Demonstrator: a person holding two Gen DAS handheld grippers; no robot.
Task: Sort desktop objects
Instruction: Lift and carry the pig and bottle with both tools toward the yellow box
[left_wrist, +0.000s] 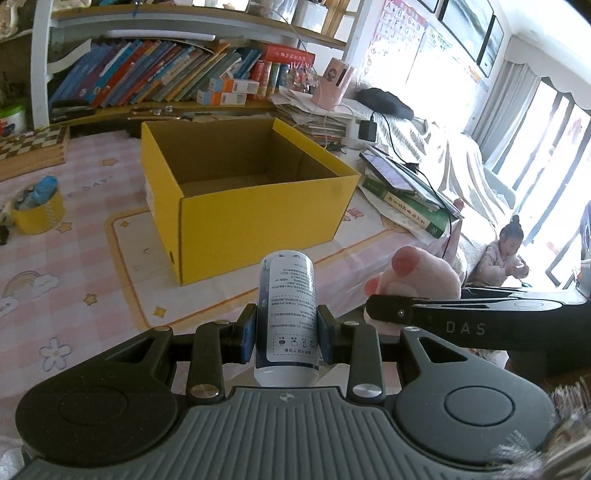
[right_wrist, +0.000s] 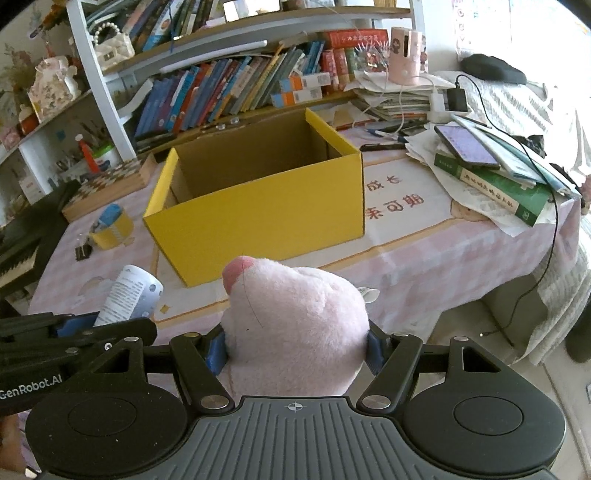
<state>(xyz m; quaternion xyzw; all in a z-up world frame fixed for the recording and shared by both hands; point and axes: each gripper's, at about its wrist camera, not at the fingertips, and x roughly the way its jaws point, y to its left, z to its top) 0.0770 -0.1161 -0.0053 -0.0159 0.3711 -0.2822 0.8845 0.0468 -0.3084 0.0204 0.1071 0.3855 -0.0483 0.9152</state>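
The left gripper (left_wrist: 285, 334) holds a white cylindrical bottle (left_wrist: 290, 314) with its jaws narrow, the blue pads pressing on either side of its lower half. The bottle's long axis runs forward along the fingers, base nearest the camera and rounded top pointing toward the yellow box (left_wrist: 236, 192). Its shell looks like smooth plastic, wrapped in a label of small dark print with a blue-patterned strip along 1 side.

The right gripper (right_wrist: 297, 349) holds a pink plush toy (right_wrist: 295, 328) with its jaws about half spread, blue pads sunk into the soft pile on both flanks. The toy is rounded and fuzzy, with a darker pink tip pointing up and forward toward the box. In the left wrist view it shows just right of the bottle, above the near edge of the surface.

The box is open-topped cardboard, yellow outside and plain brown inside, and what shows of its floor is bare. It stands on the surface (right_wrist: 424, 236), which is covered by a pink checked cloth with cartoon prints. Left of the box sits a small yellow cup (left_wrist: 37, 216) with a blue item sticking out of it. To the right, a phone (right_wrist: 467, 144) lies on a stack of papers and a thick green book (right_wrist: 495, 188).
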